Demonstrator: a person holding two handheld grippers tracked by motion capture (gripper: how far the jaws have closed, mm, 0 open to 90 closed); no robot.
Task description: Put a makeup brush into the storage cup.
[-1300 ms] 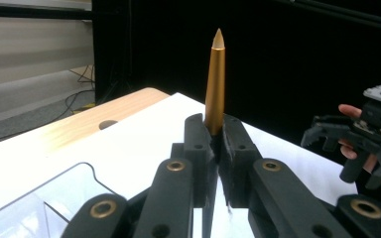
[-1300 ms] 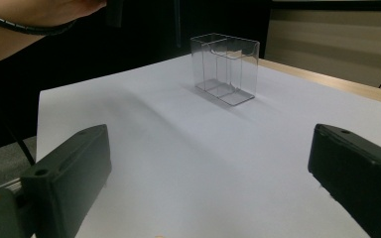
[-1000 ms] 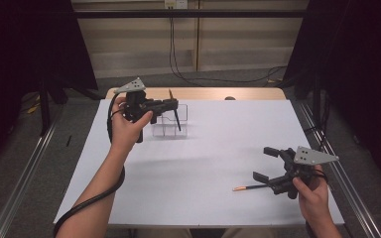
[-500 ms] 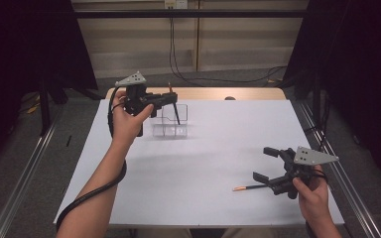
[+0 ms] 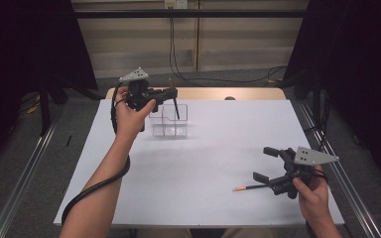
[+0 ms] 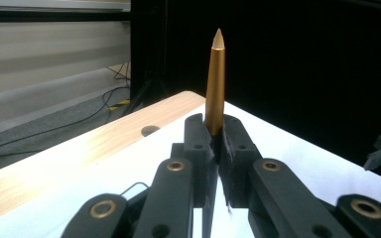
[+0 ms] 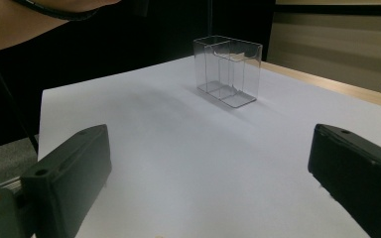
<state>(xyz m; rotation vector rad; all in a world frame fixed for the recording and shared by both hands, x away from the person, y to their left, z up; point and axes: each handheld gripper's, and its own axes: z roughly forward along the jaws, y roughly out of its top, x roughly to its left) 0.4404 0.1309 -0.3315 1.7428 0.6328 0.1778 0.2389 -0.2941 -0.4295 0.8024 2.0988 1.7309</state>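
Observation:
My left gripper (image 5: 171,92) is shut on a pen (image 5: 174,105) with a gold end and a dark shaft, held nearly upright over a clear plastic compartment box (image 5: 168,122) at the table's far left. In the left gripper view the gold end (image 6: 216,74) rises from between the closed fingertips of the gripper (image 6: 216,133). My right gripper (image 5: 262,163) rests open at the near right, with nothing between its fingers. A second pen (image 5: 248,188) with an orange tip lies on the table beside its lower jaw. The right gripper view looks past the gripper (image 7: 208,168) to the clear box (image 7: 228,69).
A white sheet covers the table (image 5: 213,148), and a bare wooden strip (image 5: 238,93) runs along its far edge. Metal rails (image 5: 30,163) flank both sides. Cables hang on the wall behind. The person's left forearm (image 5: 104,183) reaches over the table's left part.
My left hand has risen a little and drawn slightly toward the far edge, carrying the pen above the box. The right gripper and the pen on the table have stayed put.

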